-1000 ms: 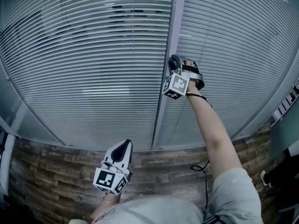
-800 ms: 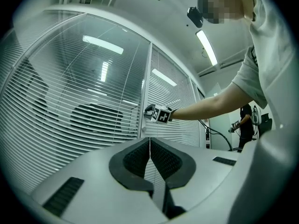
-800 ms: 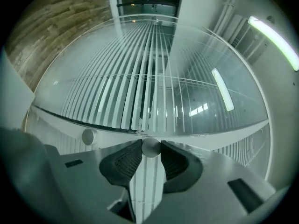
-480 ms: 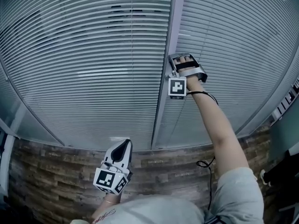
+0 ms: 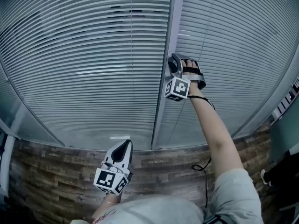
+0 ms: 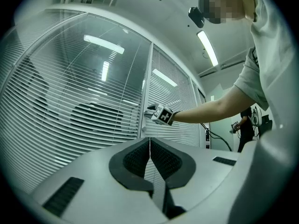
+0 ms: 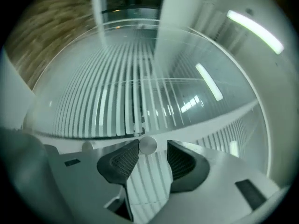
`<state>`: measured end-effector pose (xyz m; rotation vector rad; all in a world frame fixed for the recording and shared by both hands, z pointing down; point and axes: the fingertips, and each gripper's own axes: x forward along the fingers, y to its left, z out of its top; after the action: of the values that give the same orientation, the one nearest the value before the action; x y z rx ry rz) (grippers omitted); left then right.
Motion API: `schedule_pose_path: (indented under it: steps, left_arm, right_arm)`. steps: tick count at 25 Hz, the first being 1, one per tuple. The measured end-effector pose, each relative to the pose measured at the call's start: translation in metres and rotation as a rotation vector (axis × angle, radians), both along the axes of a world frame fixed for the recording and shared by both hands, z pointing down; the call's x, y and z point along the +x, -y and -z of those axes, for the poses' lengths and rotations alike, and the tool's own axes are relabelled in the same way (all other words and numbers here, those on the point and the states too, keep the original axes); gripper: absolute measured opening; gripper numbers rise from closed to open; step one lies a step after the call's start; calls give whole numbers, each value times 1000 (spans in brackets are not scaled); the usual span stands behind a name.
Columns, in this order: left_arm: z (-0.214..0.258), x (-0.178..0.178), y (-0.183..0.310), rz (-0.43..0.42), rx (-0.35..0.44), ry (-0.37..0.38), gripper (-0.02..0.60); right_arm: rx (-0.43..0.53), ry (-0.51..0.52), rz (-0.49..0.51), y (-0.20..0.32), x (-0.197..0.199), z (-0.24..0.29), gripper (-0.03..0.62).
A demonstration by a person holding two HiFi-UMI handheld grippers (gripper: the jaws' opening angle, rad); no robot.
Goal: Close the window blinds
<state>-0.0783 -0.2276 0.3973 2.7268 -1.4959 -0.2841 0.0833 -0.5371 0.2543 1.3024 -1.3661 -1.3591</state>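
1. Overhead, the knob [image 7: 148, 145] is hidden behind the right gripper [image 5: 174, 63].
2. Round and smooth, it is seen between jaws just opened apart, at the post [image 5: 164, 92] beside slatted blinds [image 5: 88, 55].
3. Pressed together and empty, the left gripper [image 5: 122, 148] is held low.

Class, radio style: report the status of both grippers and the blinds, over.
Left gripper shut, empty, held low. Right gripper jaws just opening, knob between them, not clamped. Blinds slats still gapped. Nothing blocking knob.

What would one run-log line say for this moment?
right tool: jaws have just been opening, round knob between tips, not gripped | left tool: shut, empty | blinds: lowered
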Motion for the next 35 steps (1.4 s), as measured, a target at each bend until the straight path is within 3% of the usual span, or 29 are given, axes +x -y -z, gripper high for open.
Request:
schedule_pose_path:
  steps: [8,10,16,22,24,32,35]
  left_arm:
    - [-4,15,-1,-61,-33,-42,18]
    - [-3,17,-2,-64,-38,-38,18]
    - [-5,6,-4,-37,-38,-30,18]
    - [-8,0,-1,-26,-34,-31,18]
    - [-9,1,0,-30,-39,-32,18]
    - [-11,6,0,-42,-58,-39,18]
    - [-14,10,1,-52,-58,-41,18]
  right_arm:
    - [-255,1163,139,-2,3,6,179]
    - [-247,1281,145,1,3,11,179]
    - [-230,1435,68,7,11,9,156]
    - [-214,1397,58,13,13,3,133]
    - [-205,1340,56,12,12,3,132]
    - [-170,843,34,9,4,3,132]
    - [-177,706,61,10,3,2,132]
